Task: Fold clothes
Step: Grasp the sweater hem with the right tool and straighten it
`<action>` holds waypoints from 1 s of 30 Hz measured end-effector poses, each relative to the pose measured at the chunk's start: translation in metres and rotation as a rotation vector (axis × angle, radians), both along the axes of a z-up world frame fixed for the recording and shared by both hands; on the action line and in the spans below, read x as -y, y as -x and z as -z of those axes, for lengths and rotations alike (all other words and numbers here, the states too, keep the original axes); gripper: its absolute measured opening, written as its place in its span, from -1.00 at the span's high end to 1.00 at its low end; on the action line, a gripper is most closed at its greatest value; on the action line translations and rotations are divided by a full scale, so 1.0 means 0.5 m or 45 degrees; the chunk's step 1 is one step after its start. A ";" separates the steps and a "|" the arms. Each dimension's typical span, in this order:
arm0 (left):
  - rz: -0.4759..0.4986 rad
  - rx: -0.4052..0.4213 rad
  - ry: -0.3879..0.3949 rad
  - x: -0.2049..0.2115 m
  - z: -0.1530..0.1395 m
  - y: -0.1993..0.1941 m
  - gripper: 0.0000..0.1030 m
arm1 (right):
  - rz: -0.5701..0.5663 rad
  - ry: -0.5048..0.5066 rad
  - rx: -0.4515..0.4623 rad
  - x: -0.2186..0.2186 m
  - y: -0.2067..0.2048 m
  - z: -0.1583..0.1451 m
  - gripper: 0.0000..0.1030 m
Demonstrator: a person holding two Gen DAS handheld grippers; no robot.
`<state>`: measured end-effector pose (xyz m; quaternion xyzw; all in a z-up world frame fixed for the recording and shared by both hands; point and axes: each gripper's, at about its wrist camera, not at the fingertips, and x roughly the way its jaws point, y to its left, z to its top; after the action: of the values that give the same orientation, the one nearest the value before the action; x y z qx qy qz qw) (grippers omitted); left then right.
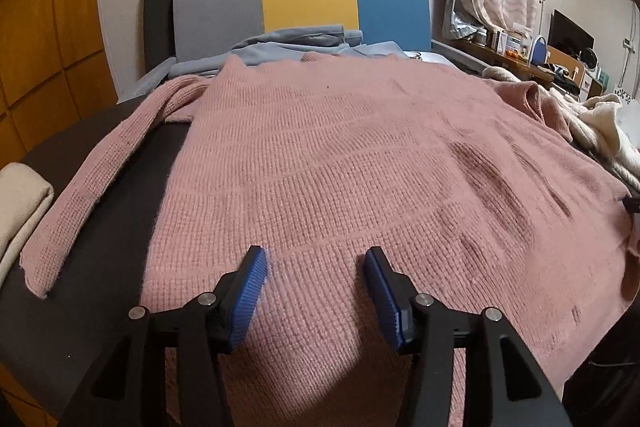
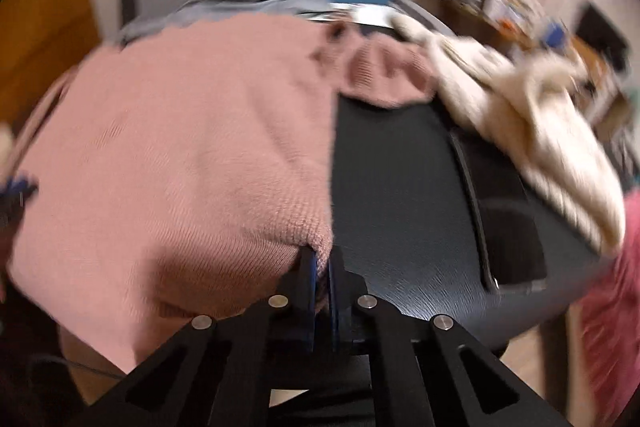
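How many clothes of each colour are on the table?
Pink: 1, the sweater
Cream: 1, the fluffy garment on the far right
Light blue: 1 pile by the chair; how many pieces are in it cannot be told
Beige: 1, the cloth at the left edge
Total: 4
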<state>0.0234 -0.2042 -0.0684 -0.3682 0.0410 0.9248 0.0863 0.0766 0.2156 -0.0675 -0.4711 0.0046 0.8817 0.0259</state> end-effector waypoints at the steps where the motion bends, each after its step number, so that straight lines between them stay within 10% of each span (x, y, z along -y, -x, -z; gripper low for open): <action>1: 0.002 -0.002 0.010 -0.002 0.001 0.000 -0.08 | 0.021 0.028 0.024 -0.010 -0.001 0.010 0.90; 3: 0.010 0.001 0.039 -0.007 0.000 0.001 -0.08 | 0.019 0.079 0.024 -0.017 -0.008 0.017 0.84; 6: 0.013 0.024 0.029 -0.004 -0.005 0.001 -0.08 | 0.036 0.141 -0.008 -0.029 -0.024 -0.009 0.25; 14: -0.035 0.017 -0.005 -0.002 -0.002 0.003 -0.09 | -0.250 0.289 -0.061 0.049 -0.066 -0.058 0.35; 18: -0.026 0.014 0.038 -0.011 -0.002 0.002 -0.09 | -0.379 0.159 0.070 0.109 -0.048 -0.018 0.42; 20: -0.024 0.016 0.019 -0.006 -0.005 0.000 -0.09 | -0.253 0.006 0.165 0.078 -0.050 0.011 0.43; 30: 0.159 -0.057 -0.043 -0.069 -0.034 -0.026 -0.09 | -0.172 0.198 0.082 0.037 -0.042 -0.014 0.41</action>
<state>0.0366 -0.1696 -0.0512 -0.3425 0.0501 0.9262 0.1491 0.0979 0.1973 -0.0606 -0.4990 0.0403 0.8628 -0.0702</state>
